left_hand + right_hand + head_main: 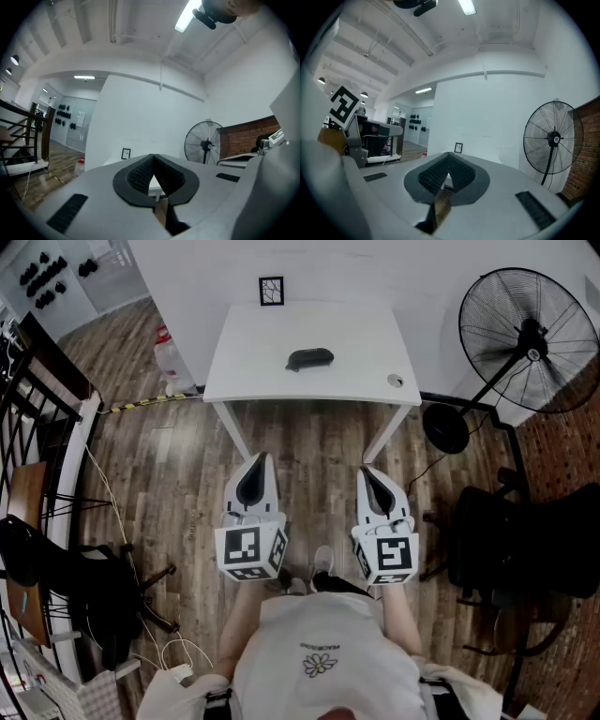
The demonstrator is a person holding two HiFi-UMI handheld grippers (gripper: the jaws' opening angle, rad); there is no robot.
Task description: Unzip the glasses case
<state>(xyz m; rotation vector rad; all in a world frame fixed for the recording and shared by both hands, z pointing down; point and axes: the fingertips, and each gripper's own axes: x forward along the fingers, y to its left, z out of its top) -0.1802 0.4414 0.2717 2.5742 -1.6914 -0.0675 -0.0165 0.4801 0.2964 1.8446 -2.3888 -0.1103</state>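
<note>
Holding left gripper (263,458) and right gripper (367,470) level side by side, jaws pressed together on nothing, probably as a ready stance before reaching; leaving case (309,359) lying on table (246,352), well ahead, untouched and apparently zipped.

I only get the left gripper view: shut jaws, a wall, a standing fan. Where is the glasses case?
Observer: On the head view the glasses case lies near the middle of the white table, ahead of both grippers.
Operator: Anything touching it?
Observer: No. The left gripper and right gripper are over the wooden floor, short of the table.
Operator: Right gripper's jaws?
Observer: Shut, nothing between them.
</note>
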